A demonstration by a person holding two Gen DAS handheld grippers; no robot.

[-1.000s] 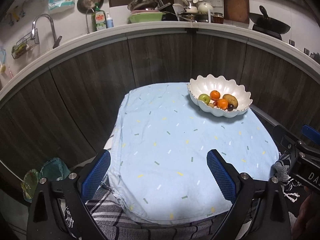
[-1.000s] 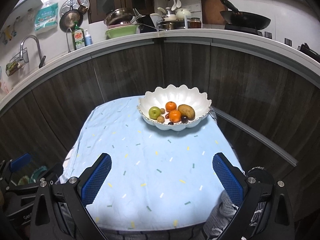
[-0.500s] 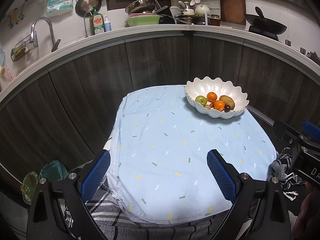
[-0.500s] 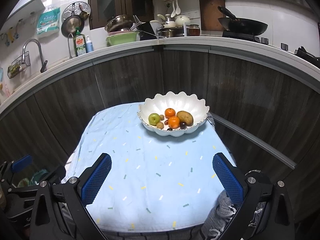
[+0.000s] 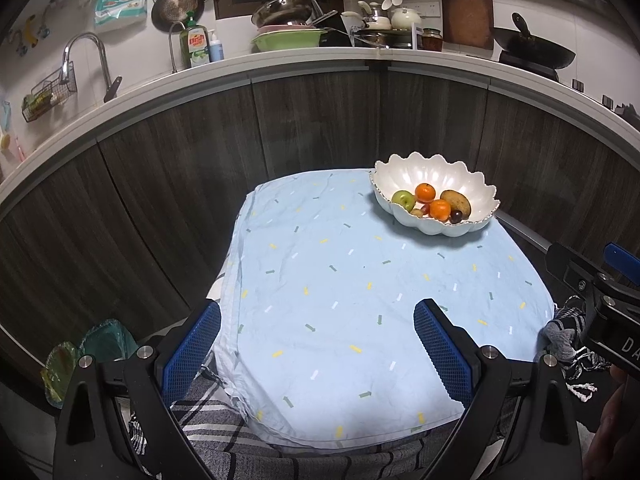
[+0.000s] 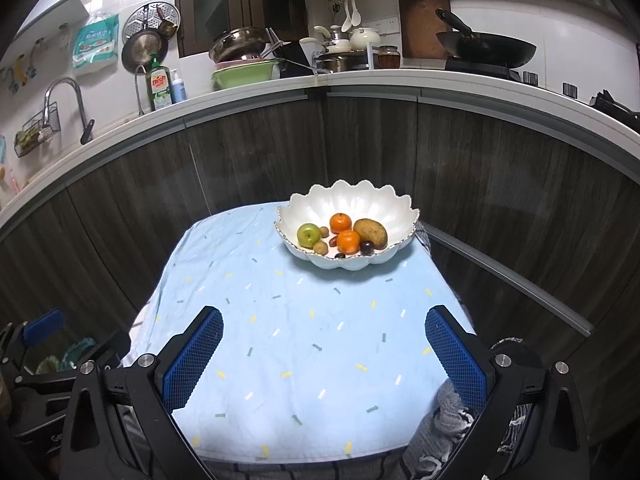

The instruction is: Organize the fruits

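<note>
1. Both my tongs are spread wide with nothing in them: left gripper (image 5: 316,344) and right gripper (image 6: 324,352) hang over the near edge of the blue cloth (image 6: 304,320).
2. All the fruit sits in the white scalloped bowl (image 6: 352,200) at the cloth's far right corner, well away from both grippers.
3. Inside it: a green apple (image 6: 308,235) on the left, two oranges (image 6: 347,241) in the middle, plus a few small dark and tan fruits.
4. The brown oblong fruit (image 6: 371,232) lies on its side, long axis slanting from far-left to near-right.

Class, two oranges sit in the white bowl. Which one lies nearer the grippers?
The orange at the front of the white bowl, touching the brown fruit and beside the dark plum. The other orange sits behind it.
</note>
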